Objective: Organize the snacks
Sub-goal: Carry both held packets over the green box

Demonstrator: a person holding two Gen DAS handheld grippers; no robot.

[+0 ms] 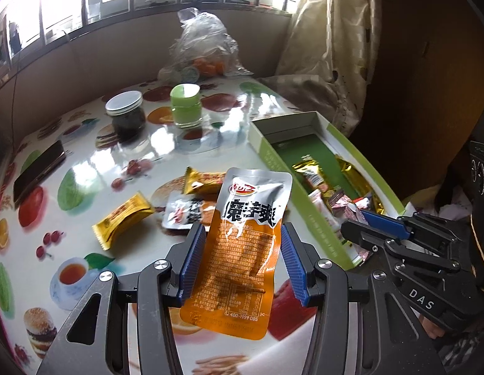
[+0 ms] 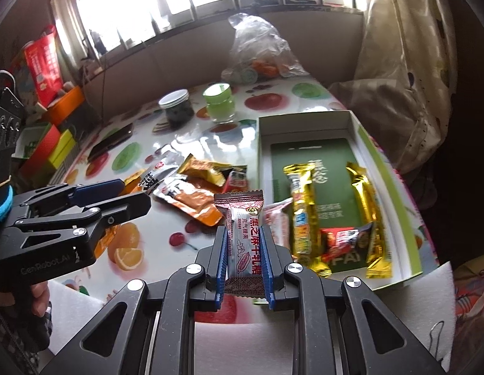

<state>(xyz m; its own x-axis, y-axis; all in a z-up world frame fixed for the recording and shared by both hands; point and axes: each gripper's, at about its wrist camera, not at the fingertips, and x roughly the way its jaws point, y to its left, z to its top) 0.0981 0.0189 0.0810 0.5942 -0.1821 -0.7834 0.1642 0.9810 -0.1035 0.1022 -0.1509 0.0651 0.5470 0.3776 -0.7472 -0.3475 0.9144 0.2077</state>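
The left gripper (image 1: 240, 265) is clamped on an orange konjac pouch (image 1: 242, 250), held above the table (image 1: 85, 162) near the loose snacks (image 1: 185, 209). The right gripper (image 2: 244, 268) pinches a sesame candy bar (image 2: 243, 247) upright beside the open box (image 2: 385, 168), whose near corner hides behind its fingers (image 2: 220, 262).

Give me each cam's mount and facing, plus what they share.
Left wrist: sits on the left tool, looks forward across the fruit-print table to the window; its blue pads clamp an orange konjac pouch; the right tool shows at right.
Right wrist: sits on the right tool, faces the same way, gripping a sesame nougat candy; the left tool shows at left.
Shared: green-edged box, green-lidded jar, dark jar.
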